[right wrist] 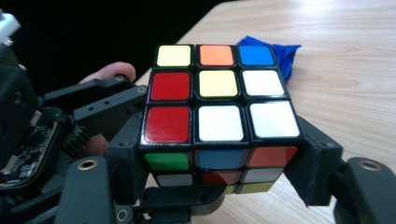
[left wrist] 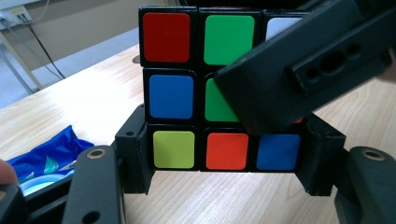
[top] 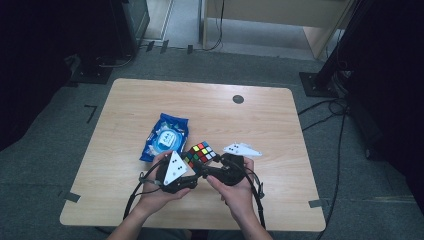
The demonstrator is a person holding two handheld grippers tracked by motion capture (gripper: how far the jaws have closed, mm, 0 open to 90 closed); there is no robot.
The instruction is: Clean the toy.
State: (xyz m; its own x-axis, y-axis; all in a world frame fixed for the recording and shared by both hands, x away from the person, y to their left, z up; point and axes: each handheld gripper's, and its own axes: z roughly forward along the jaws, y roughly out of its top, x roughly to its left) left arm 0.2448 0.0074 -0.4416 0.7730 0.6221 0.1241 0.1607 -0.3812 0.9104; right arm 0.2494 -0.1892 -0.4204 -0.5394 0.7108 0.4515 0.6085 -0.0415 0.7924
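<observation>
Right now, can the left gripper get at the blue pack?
Probably not yet. The left gripper is shut on the cube, which the right gripper also clamps. The blue pack lies just beyond it on the table with nothing between, so it must let go first.

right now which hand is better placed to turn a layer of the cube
Probably the right. The right gripper clamps one outer layer of the cube, so a wrist roll could turn it. The left gripper spans the bottom row crosswise and looks set to brace the cube.
</observation>
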